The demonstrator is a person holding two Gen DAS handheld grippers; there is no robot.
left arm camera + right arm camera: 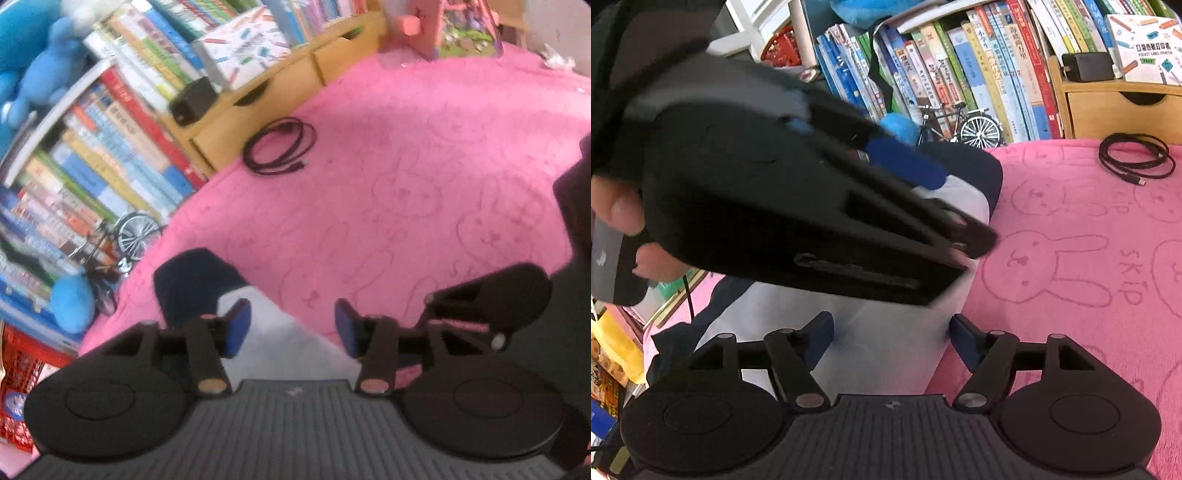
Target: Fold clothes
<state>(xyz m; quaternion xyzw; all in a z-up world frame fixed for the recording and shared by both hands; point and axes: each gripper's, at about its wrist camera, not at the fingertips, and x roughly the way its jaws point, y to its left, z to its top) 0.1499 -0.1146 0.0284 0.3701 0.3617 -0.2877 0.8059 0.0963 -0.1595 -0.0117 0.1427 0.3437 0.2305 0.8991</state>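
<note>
A folded garment, light grey with navy sleeves (273,332), lies on the pink rabbit-print blanket (424,192) at its left edge. My left gripper (291,328) is open just above the garment's grey part. In the right wrist view the same garment (886,332) lies under my right gripper (892,338), which is open and empty. The left gripper (905,166) crosses that view from the upper left, held by a hand, hovering over the garment with its blue pads apart. A navy sleeve end (964,162) shows beyond it.
A coiled black cable (279,146) lies on the blanket near wooden drawers (258,99). A bookshelf (92,155) packed with books, a model bicycle (960,122), blue plush toys (72,299) and a black box (1087,66) line the far side.
</note>
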